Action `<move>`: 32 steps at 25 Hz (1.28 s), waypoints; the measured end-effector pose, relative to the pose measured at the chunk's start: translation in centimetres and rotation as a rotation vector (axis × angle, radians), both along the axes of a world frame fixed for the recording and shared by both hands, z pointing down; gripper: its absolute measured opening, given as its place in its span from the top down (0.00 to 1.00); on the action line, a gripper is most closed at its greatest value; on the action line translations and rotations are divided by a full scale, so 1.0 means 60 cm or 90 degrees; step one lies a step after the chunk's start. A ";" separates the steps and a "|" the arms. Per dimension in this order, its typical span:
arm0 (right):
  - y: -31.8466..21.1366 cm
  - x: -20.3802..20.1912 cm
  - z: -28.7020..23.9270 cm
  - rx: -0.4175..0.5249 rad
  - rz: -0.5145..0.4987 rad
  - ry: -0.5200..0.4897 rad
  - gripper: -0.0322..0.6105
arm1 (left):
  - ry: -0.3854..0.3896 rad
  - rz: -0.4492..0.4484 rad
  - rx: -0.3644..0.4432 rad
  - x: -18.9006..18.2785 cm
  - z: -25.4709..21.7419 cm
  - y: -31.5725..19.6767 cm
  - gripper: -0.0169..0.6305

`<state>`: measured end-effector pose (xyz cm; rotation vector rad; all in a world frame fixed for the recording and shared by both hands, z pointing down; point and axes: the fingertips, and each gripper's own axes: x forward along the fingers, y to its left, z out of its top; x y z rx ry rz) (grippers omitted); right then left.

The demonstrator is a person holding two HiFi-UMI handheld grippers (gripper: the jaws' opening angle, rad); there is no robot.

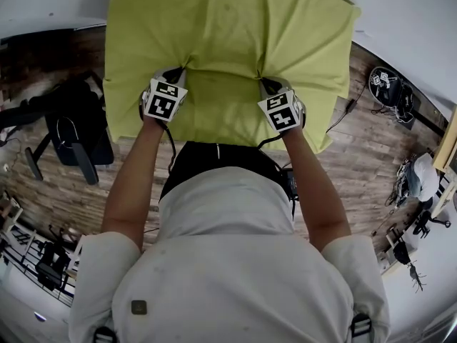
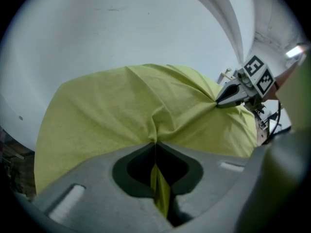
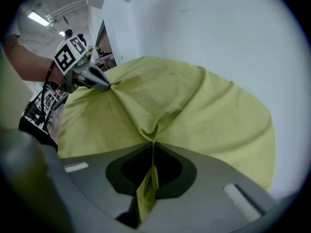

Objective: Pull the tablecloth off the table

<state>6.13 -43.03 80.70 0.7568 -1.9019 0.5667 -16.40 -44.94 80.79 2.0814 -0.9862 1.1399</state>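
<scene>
A yellow-green tablecloth [image 1: 228,34] covers the small table in front of me. My left gripper [image 1: 178,73] is shut on a pinch of the tablecloth [image 2: 121,110] near its front edge, and cloth shows squeezed between the jaws. My right gripper [image 1: 265,84] is shut on a second pinch of the tablecloth [image 3: 194,110] further right, with folds radiating from it. In the left gripper view the right gripper [image 2: 218,102] shows at the right; in the right gripper view the left gripper [image 3: 108,86] shows at the left.
A wooden floor [image 1: 357,156] surrounds the table. A black office chair [image 1: 71,134] stands at the left. Cables and gear [image 1: 389,88] lie at the right. A white wall [image 2: 121,28] is beyond the table.
</scene>
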 end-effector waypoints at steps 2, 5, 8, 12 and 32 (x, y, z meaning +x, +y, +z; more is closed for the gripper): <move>0.000 -0.003 0.000 0.000 -0.009 0.005 0.92 | 0.011 -0.009 -0.004 -0.004 0.001 0.002 0.97; -0.001 -0.007 -0.012 0.008 -0.014 0.005 0.92 | 0.029 -0.025 -0.006 -0.007 -0.008 0.006 0.97; -0.003 -0.008 -0.032 0.021 -0.003 -0.005 0.92 | 0.036 -0.025 0.010 -0.009 -0.030 0.003 0.97; -0.005 -0.012 -0.061 0.042 0.004 -0.016 0.92 | 0.039 -0.020 0.025 -0.014 -0.061 0.003 0.97; -0.014 -0.028 -0.189 0.138 0.063 -0.050 0.92 | 0.050 -0.015 0.106 -0.030 -0.190 -0.008 0.96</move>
